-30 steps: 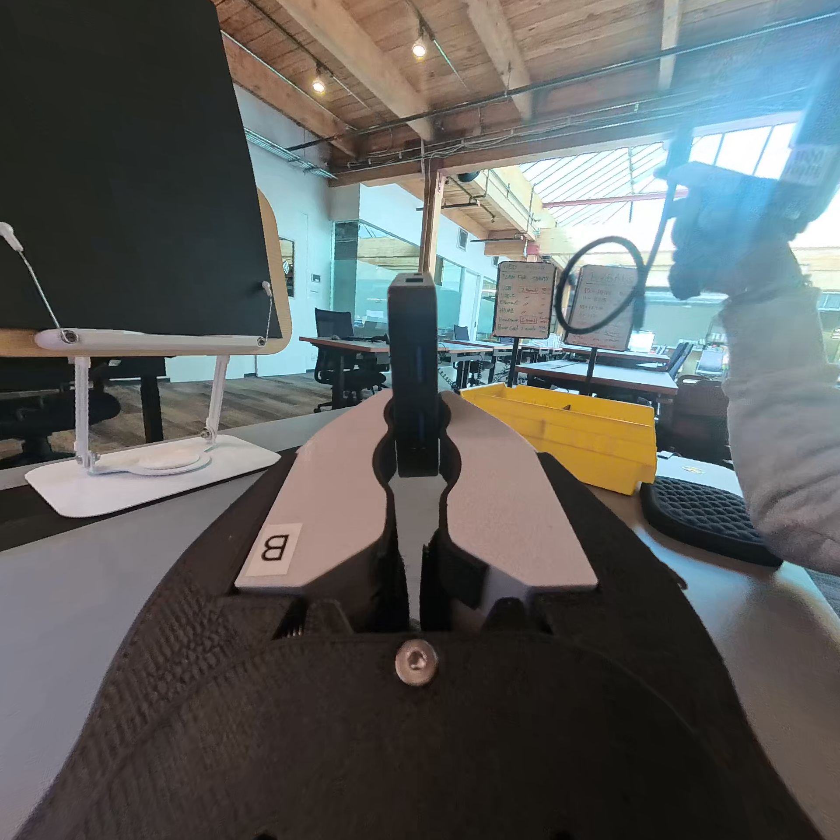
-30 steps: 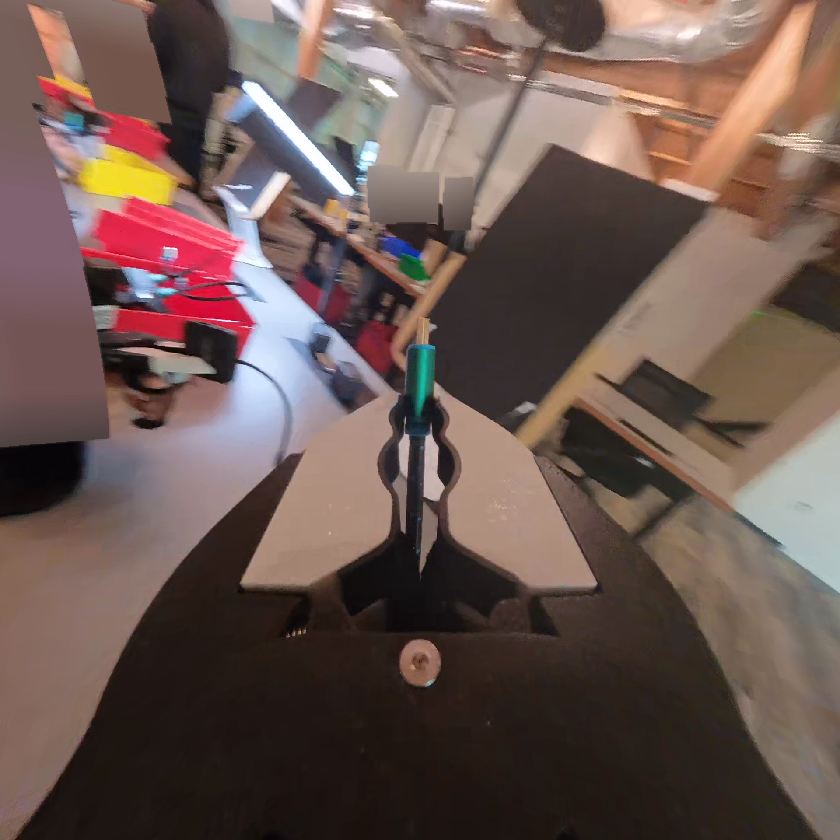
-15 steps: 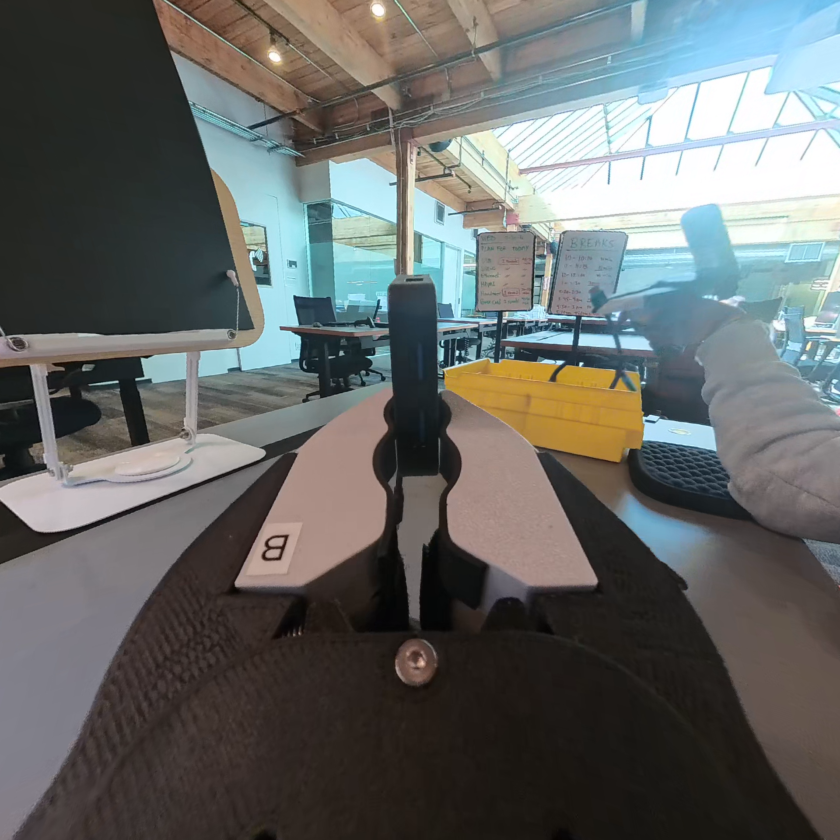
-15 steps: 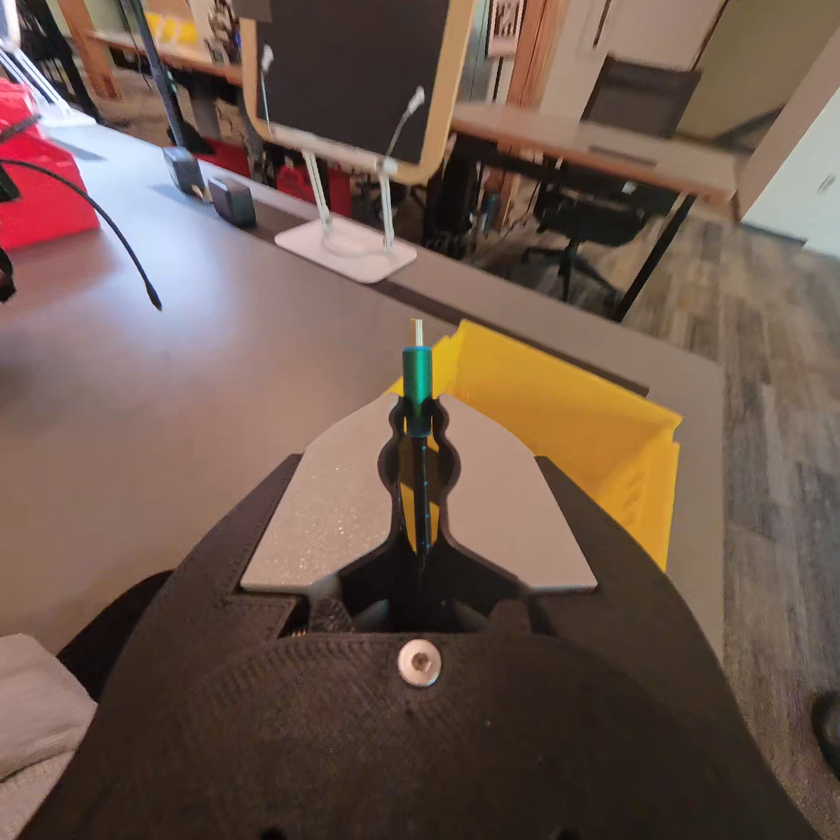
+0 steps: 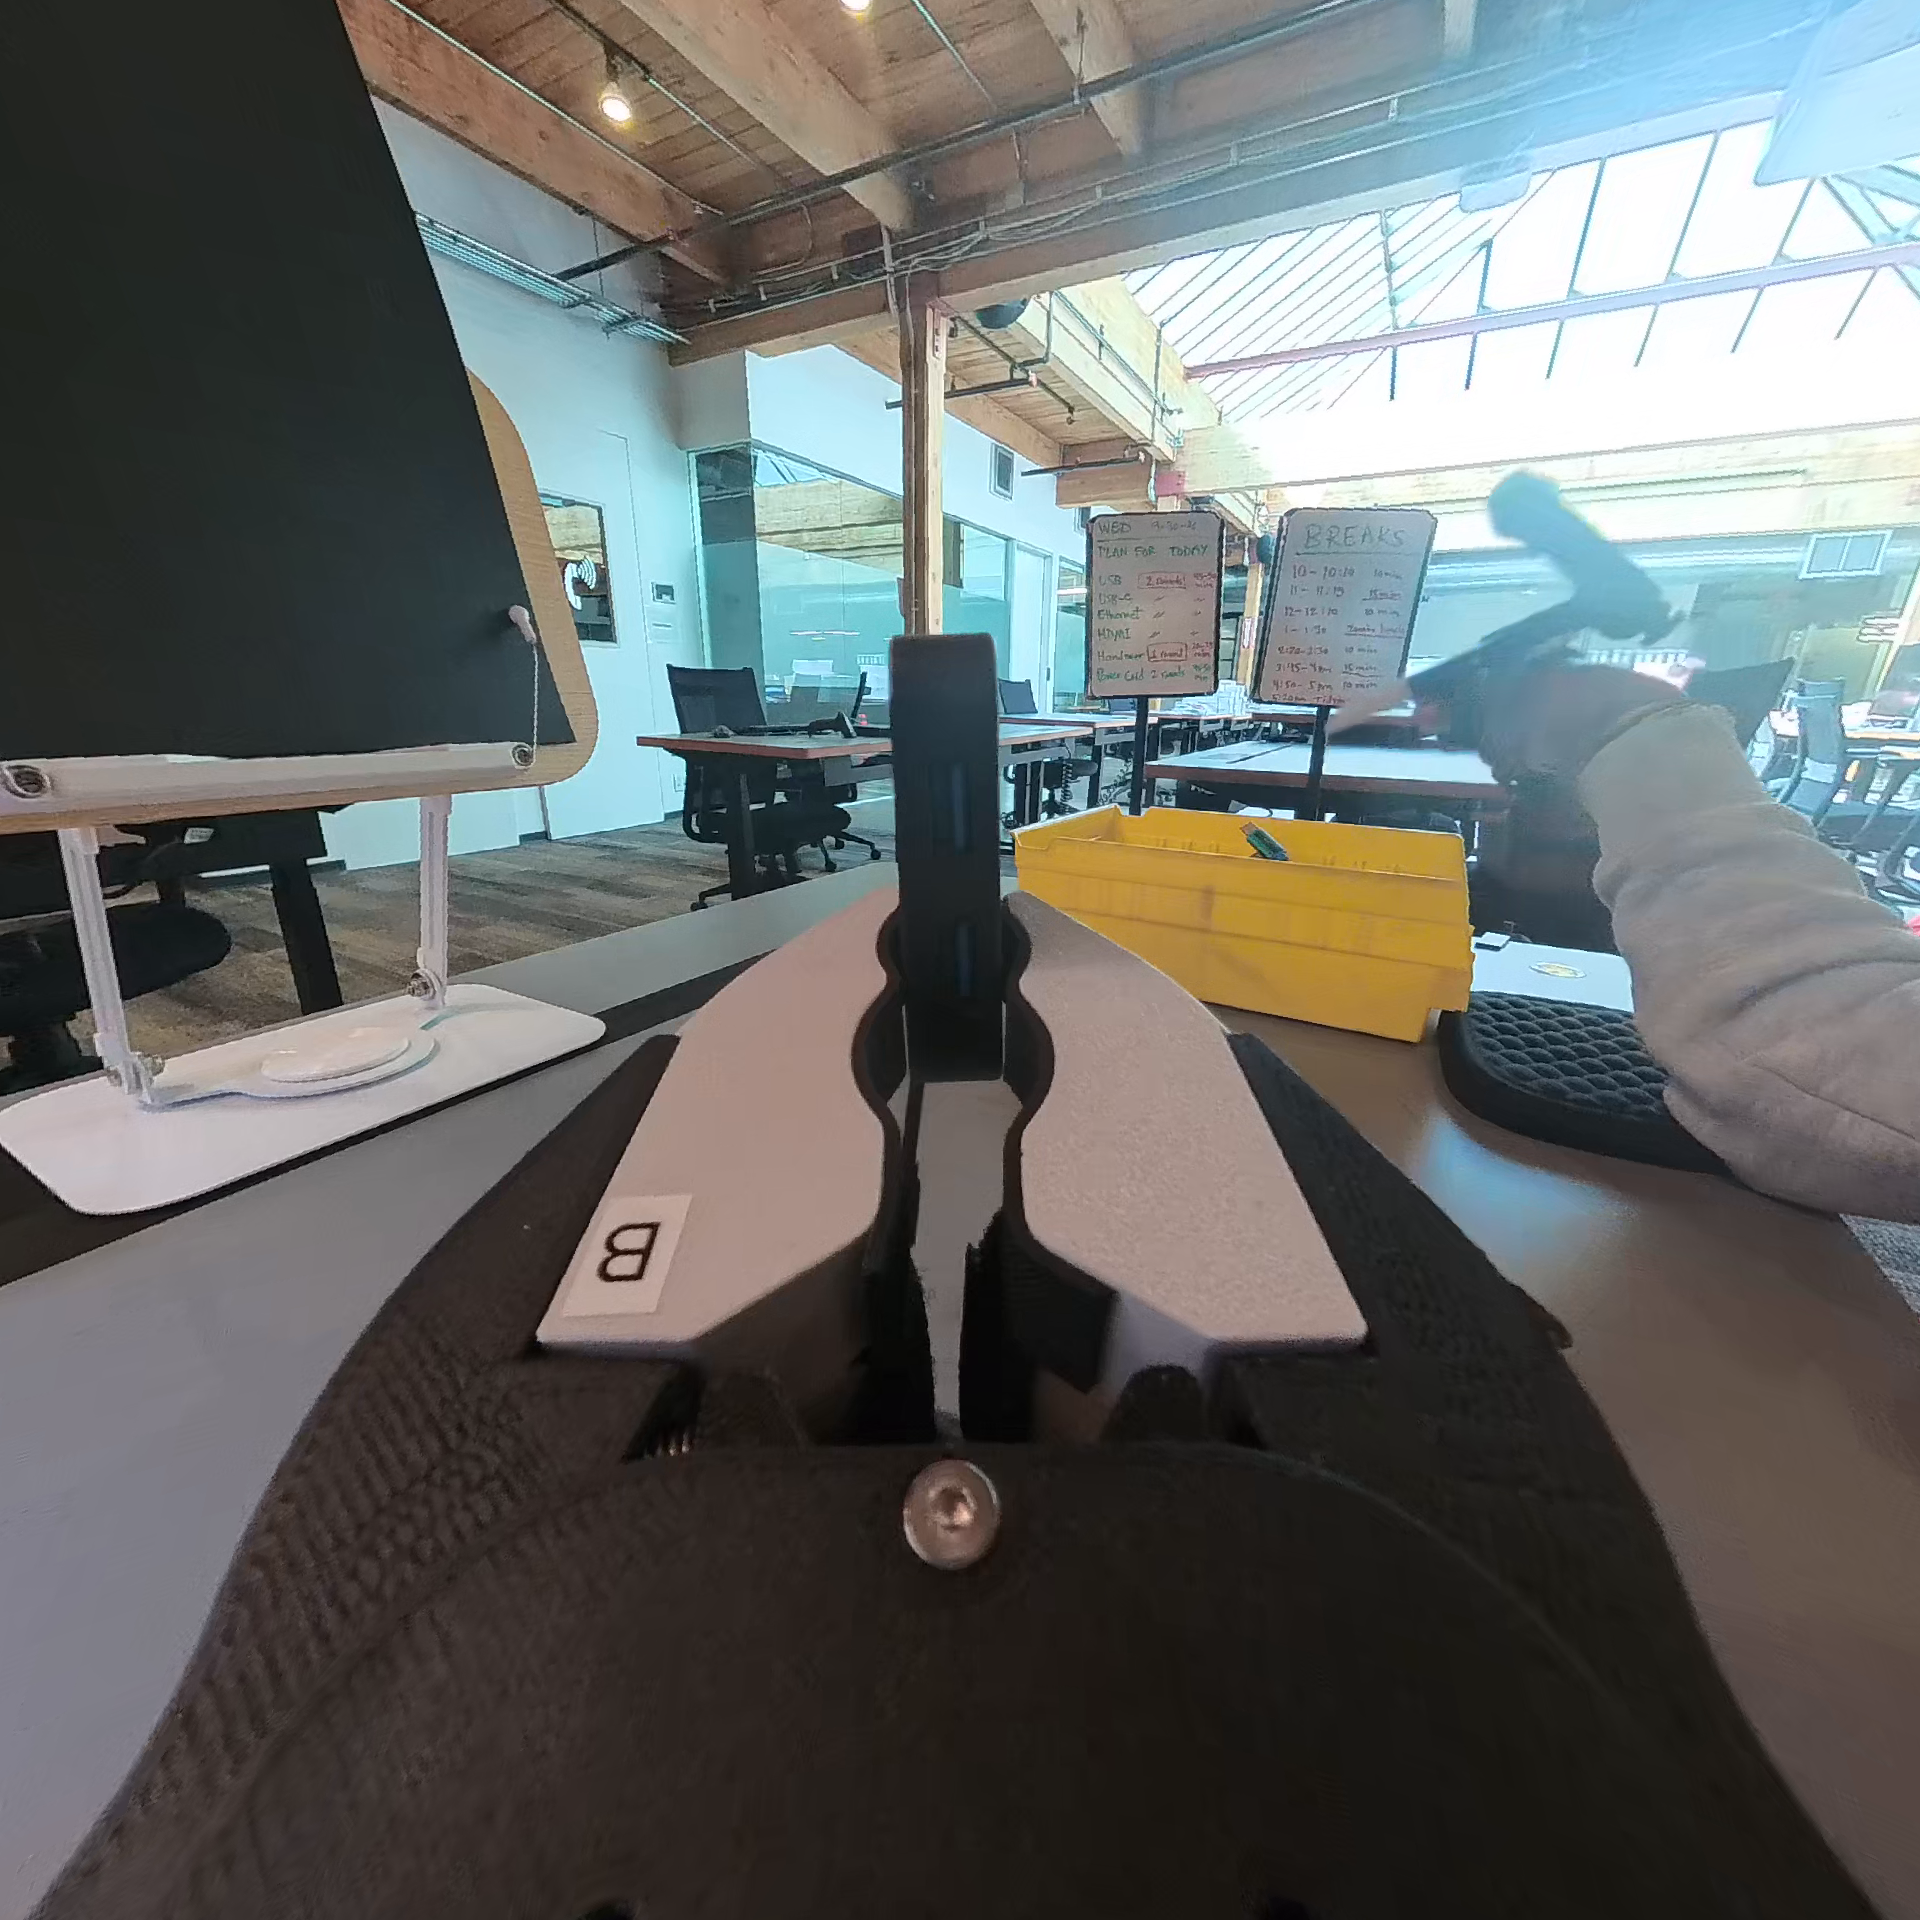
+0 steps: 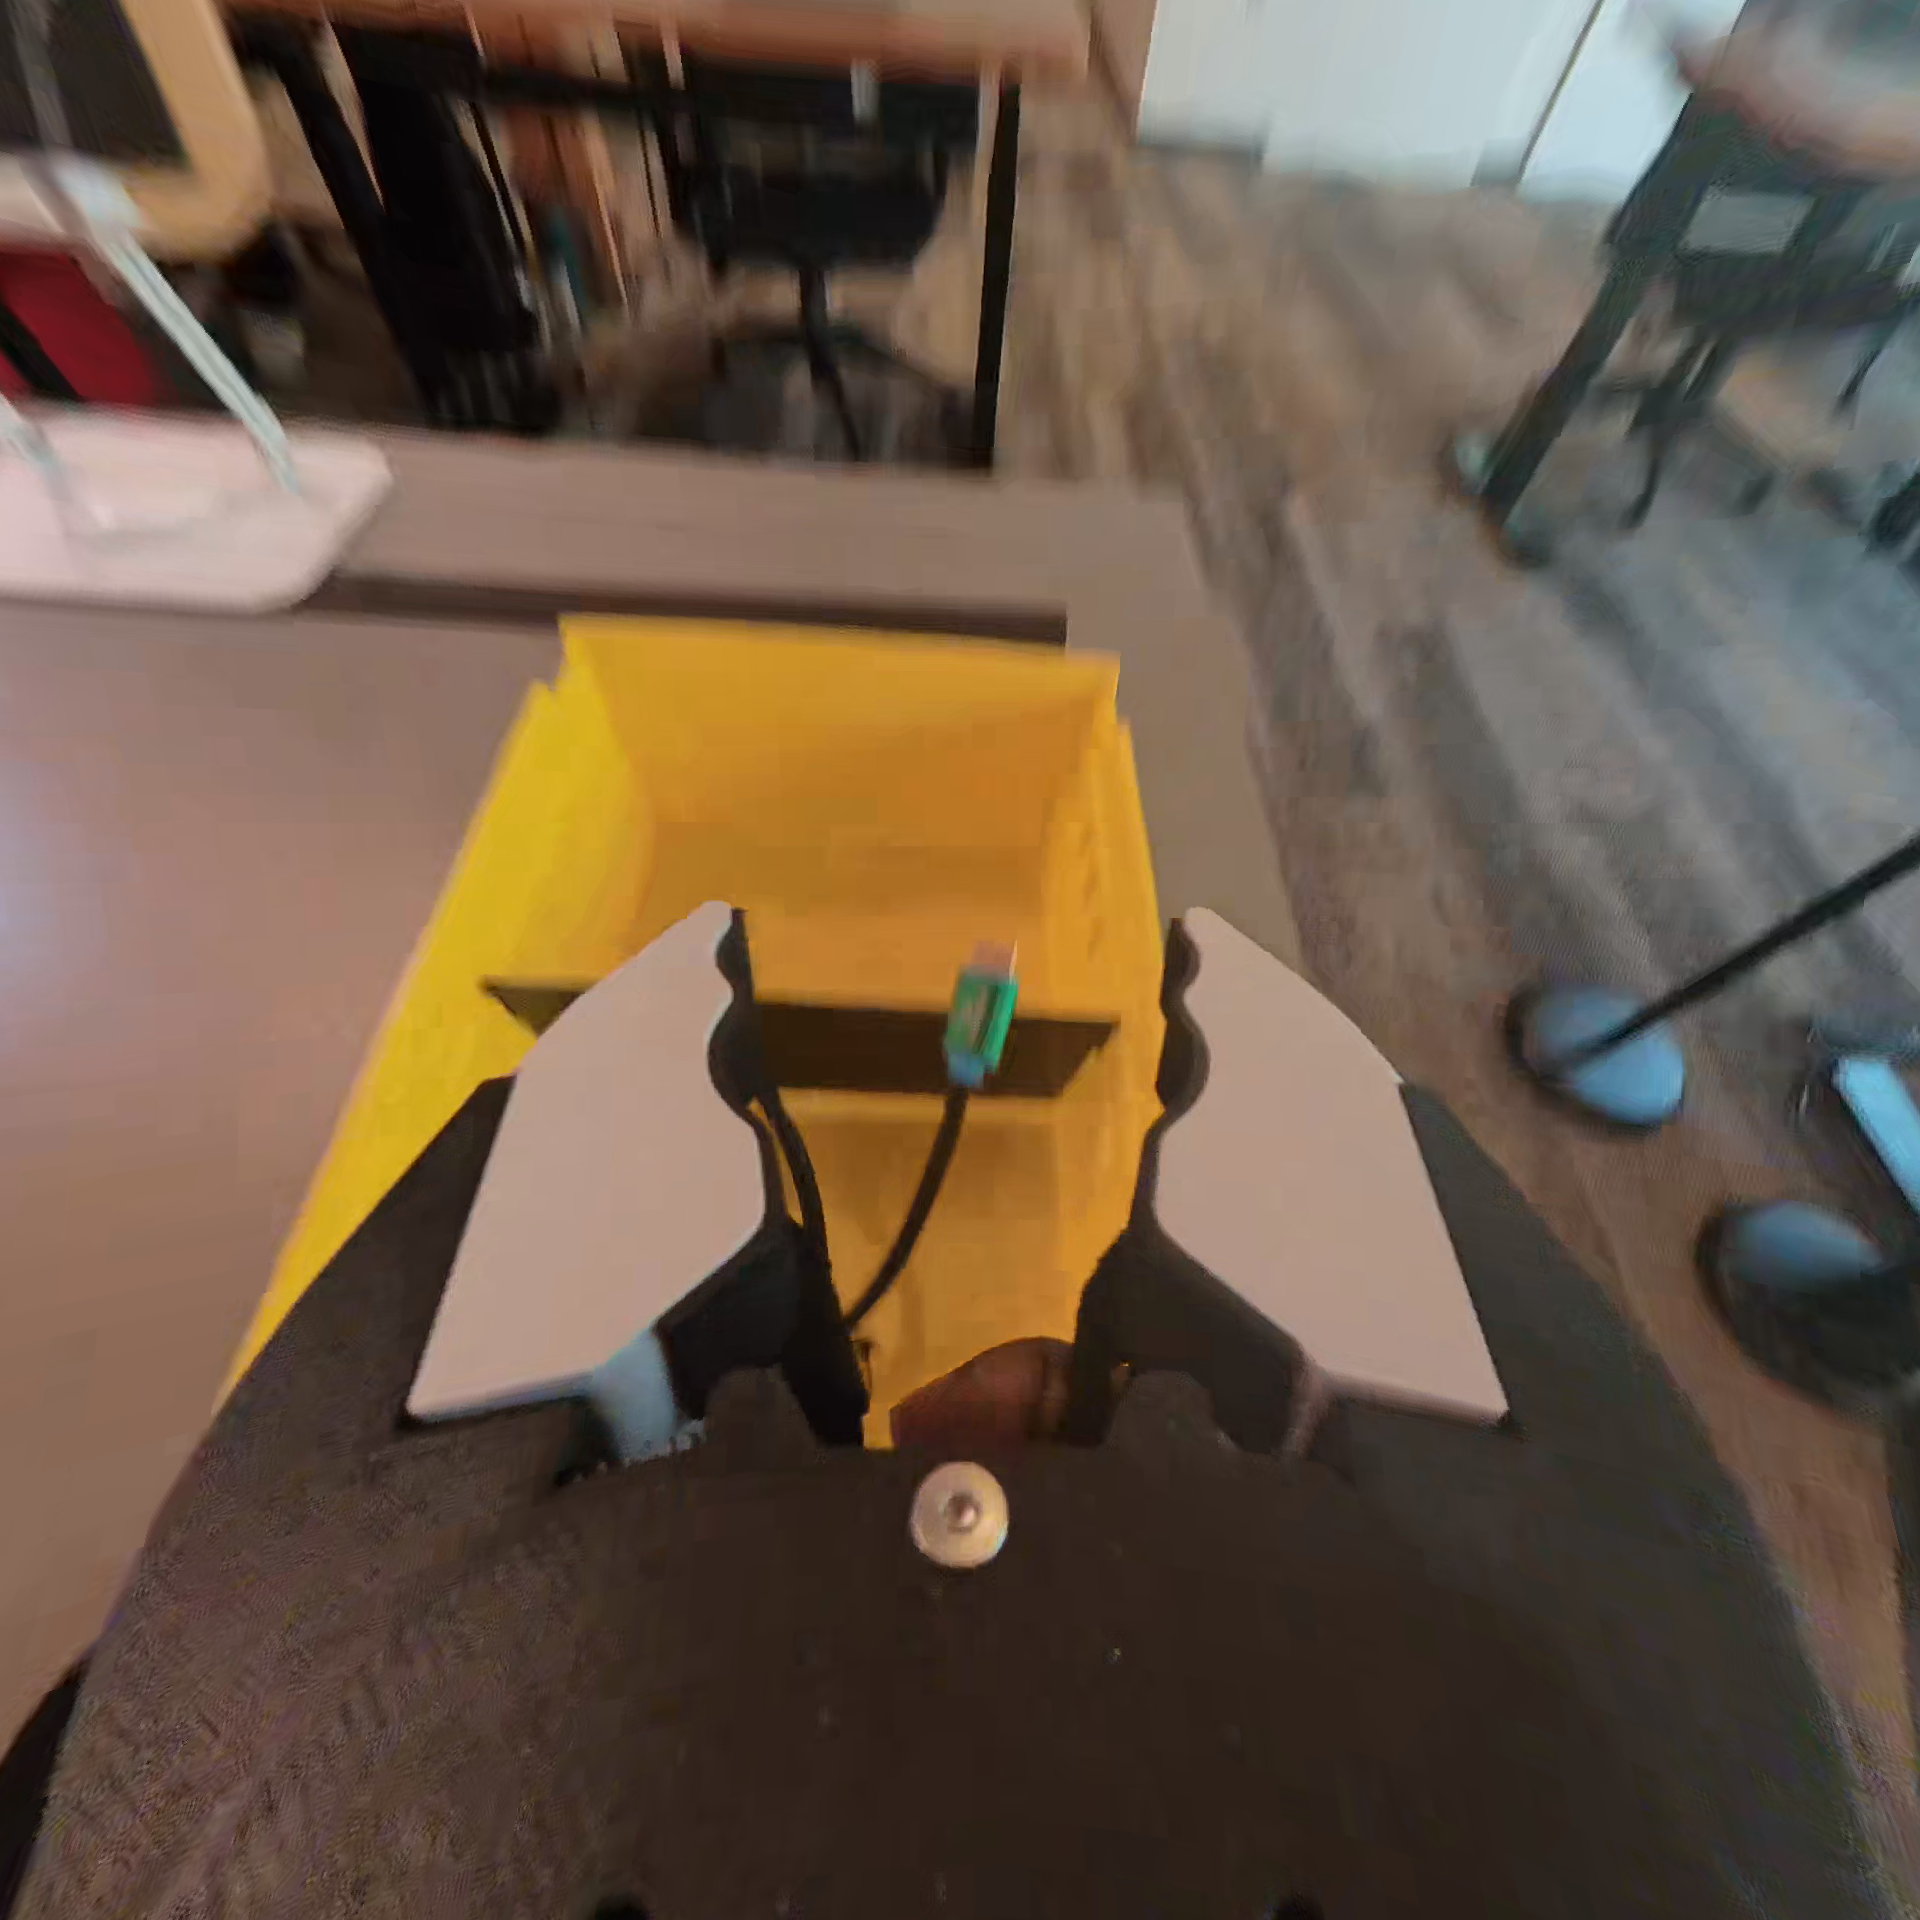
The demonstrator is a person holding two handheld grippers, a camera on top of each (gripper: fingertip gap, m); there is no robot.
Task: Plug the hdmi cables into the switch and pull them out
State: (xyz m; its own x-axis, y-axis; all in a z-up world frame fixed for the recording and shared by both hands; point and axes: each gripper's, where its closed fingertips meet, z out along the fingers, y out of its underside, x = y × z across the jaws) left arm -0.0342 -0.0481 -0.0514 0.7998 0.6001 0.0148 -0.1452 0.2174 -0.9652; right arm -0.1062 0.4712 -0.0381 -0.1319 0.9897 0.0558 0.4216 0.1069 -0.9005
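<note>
Right wrist view shows the right tool [image 6: 951, 925] spread over the yellow bin [image 6: 582, 831], where the limp, light cable [image 6: 904, 1216] wants gripping by its stiff green plug [image 6: 979, 1016].

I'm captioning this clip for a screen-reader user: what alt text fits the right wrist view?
The right gripper is open above a yellow bin on a grey table, with a green-ended cable loose between its fingers, over the bin. The blurred picture also shows a black divider across the bin and wood flooring beyond.
</note>
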